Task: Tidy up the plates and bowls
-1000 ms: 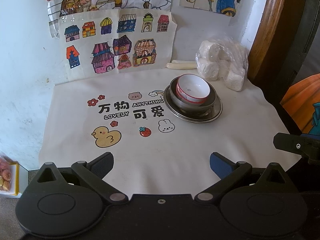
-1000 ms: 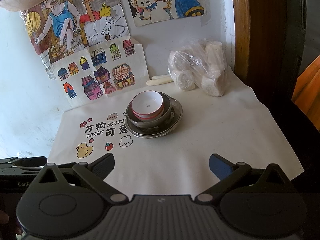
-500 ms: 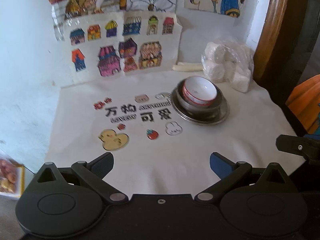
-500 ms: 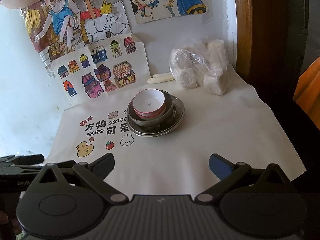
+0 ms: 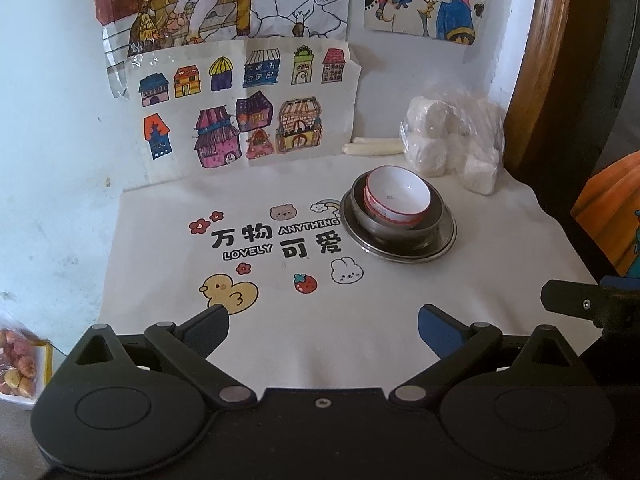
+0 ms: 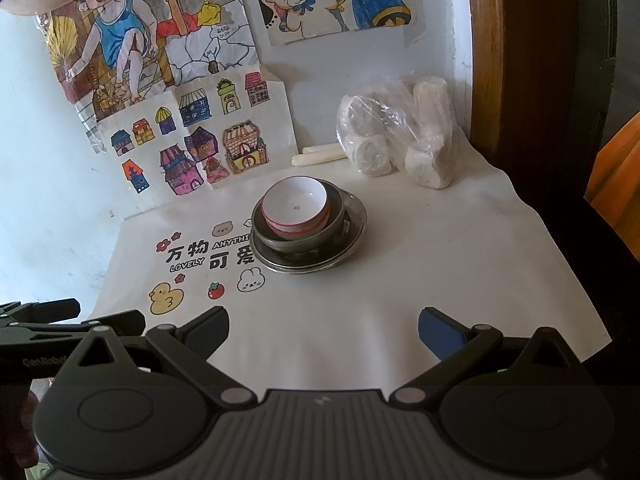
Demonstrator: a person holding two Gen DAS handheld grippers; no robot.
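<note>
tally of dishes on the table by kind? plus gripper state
White ceramic bowl with red bands: 1
Grey metal bowl: 1
Round steel plate: 1
Total: 3, nested in one stack.
Left gripper and right gripper: open, holding nothing.

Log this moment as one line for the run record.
left gripper: open, empty | right gripper: open, empty | red-rimmed white bowl nested in metal bowl on metal plate | stack untouched

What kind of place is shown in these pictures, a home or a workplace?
Probably a home, perhaps a corner where a child draws. Hand-coloured drawings are taped to the wall, a cartoon-printed cloth covers the table, and a white bowl sits nested in a metal bowl on a metal plate.
</note>
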